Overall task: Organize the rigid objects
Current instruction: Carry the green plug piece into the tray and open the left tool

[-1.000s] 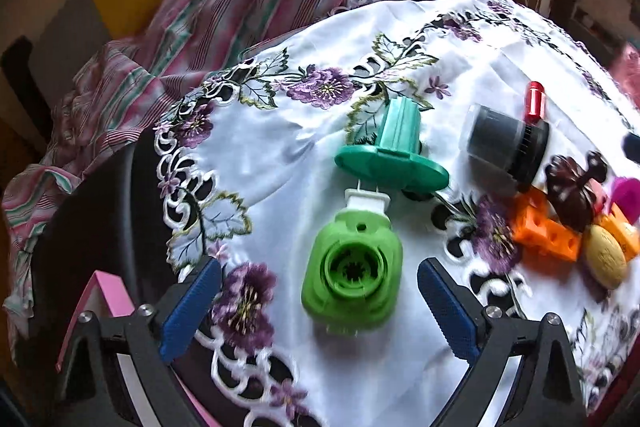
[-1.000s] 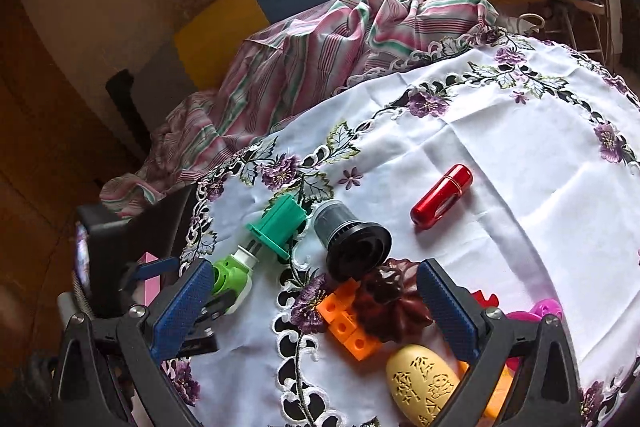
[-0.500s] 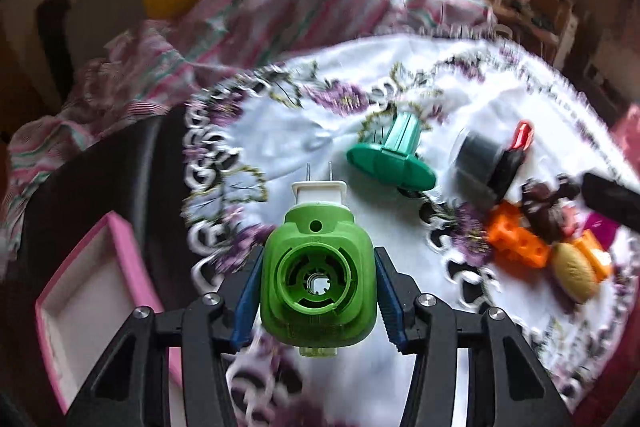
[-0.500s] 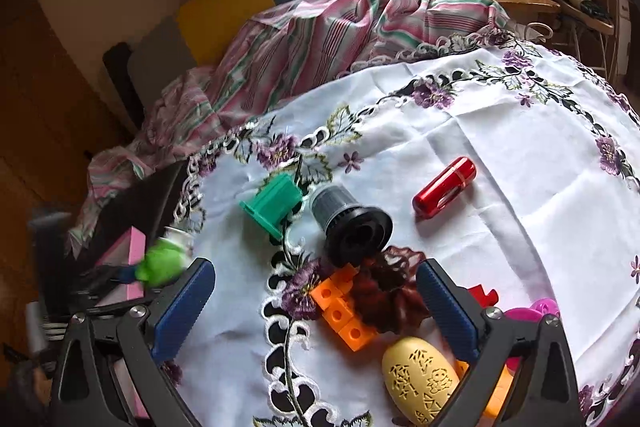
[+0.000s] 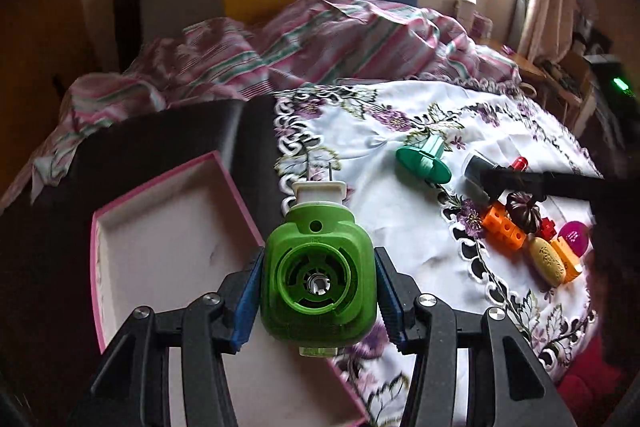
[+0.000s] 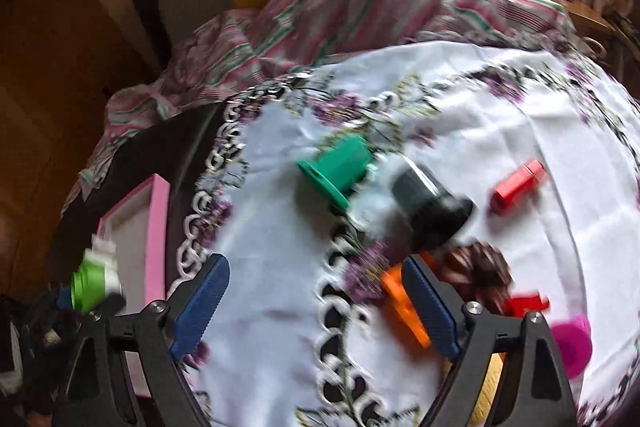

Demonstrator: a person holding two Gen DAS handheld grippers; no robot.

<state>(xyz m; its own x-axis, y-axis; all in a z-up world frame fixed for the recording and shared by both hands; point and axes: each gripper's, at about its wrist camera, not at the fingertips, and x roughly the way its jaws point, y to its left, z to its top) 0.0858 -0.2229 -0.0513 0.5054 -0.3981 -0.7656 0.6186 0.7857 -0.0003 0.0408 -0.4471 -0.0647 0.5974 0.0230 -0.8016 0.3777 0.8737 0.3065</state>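
Observation:
My left gripper (image 5: 318, 291) is shut on a green plug-in device (image 5: 318, 277) with a white pronged end, held in the air beside the right edge of an open pink box (image 5: 160, 251). The device also shows in the right wrist view (image 6: 92, 281), next to the box (image 6: 154, 227). My right gripper (image 6: 314, 303) is open and empty above the white flowered tablecloth (image 6: 280, 211). Ahead of it lie a teal flanged piece (image 6: 338, 169), a black and grey cylinder (image 6: 432, 203), a red tube (image 6: 518, 187) and an orange block (image 6: 400, 295).
A brown flower-shaped piece (image 6: 478, 271), a magenta cup (image 6: 572, 343), a red piece (image 6: 524, 303) and a yellow oval (image 5: 548, 261) lie at the right. A striped cloth (image 5: 320, 39) is heaped at the back. The box sits on a dark surface (image 5: 132, 147) left of the tablecloth.
My left gripper closed on the green device, lifted it off the cloth and carried it left to the pink box. My right gripper moved left and forward toward the teal piece.

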